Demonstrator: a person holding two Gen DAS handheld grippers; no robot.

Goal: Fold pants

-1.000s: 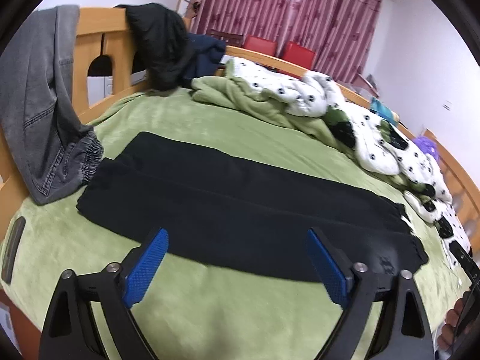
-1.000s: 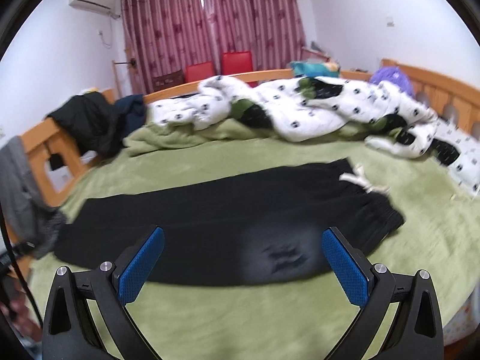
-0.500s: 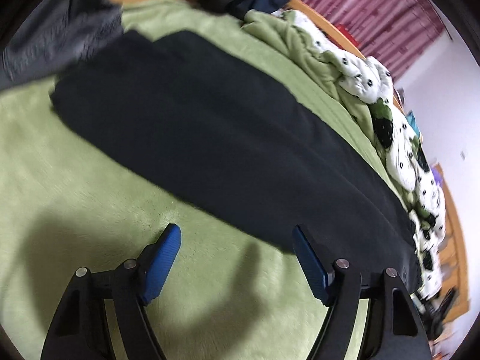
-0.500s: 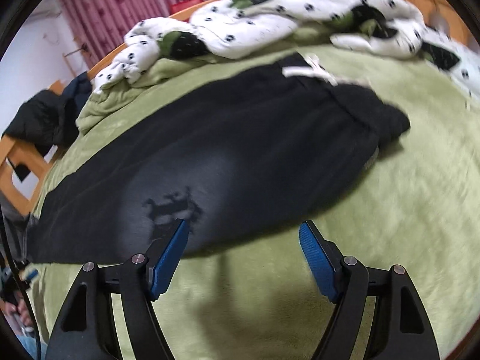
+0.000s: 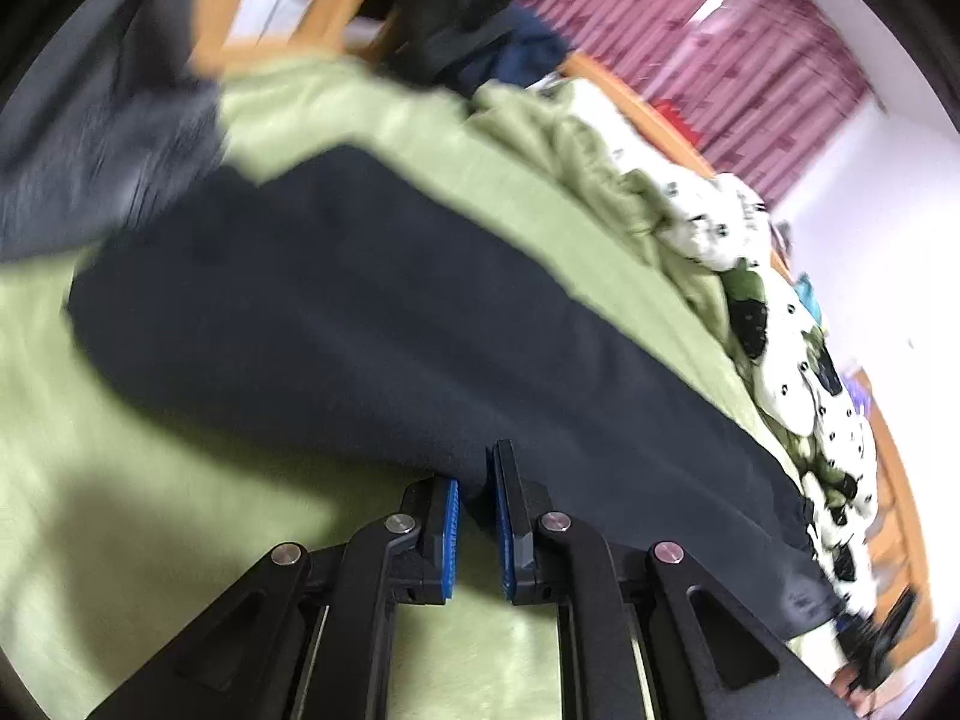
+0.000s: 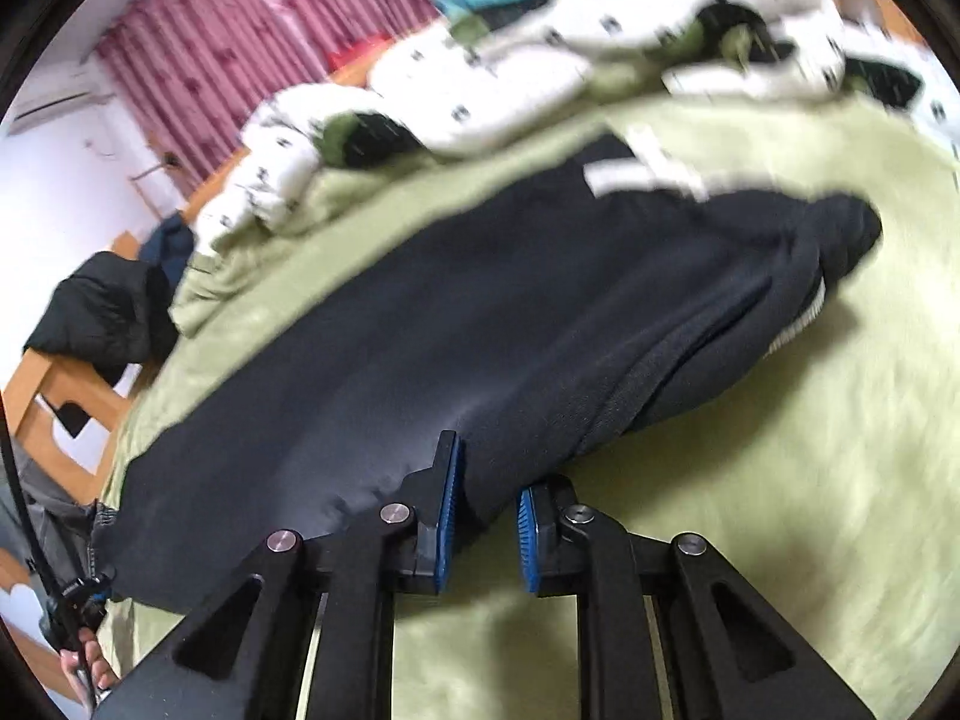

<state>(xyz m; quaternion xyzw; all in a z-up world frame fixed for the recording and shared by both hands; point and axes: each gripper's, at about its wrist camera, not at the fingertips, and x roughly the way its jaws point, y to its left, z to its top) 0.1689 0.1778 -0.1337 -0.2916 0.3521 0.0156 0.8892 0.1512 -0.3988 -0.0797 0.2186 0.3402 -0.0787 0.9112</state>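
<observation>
The one pair of black pants (image 5: 384, 324) lies flat and lengthwise across the green blanket (image 5: 150, 468) on the bed, and I have both tools on its near long edge. My left gripper (image 5: 477, 498) has come all the way in: its two blue pads (image 5: 449, 531) are clenched on a fold of the dark cloth at the hem-side stretch of that edge, the cloth pinched up between them. Over on my right gripper (image 6: 487, 504) the jaws are closing, and the near edge of the pants (image 6: 480, 324) already sits bunched between its two blue pads (image 6: 447, 510), which press into it just short of the waistband. The waistband end bulges to the right in the right wrist view, with one white drawstring (image 6: 642, 171) lying across the top of it.

Beyond the pants, one rumpled white quilt (image 6: 480, 78) with dark spots and green patches runs along the far side of the bed. One grey garment (image 5: 102, 138) hangs at the wooden bed frame (image 5: 240, 6) near the leg end, with one black jacket (image 6: 102, 312) heaped close by. Pink curtains (image 6: 240, 42) cover the far wall. At the lower left of the right wrist view I see fingers of a hand (image 6: 84, 663), blurred.
</observation>
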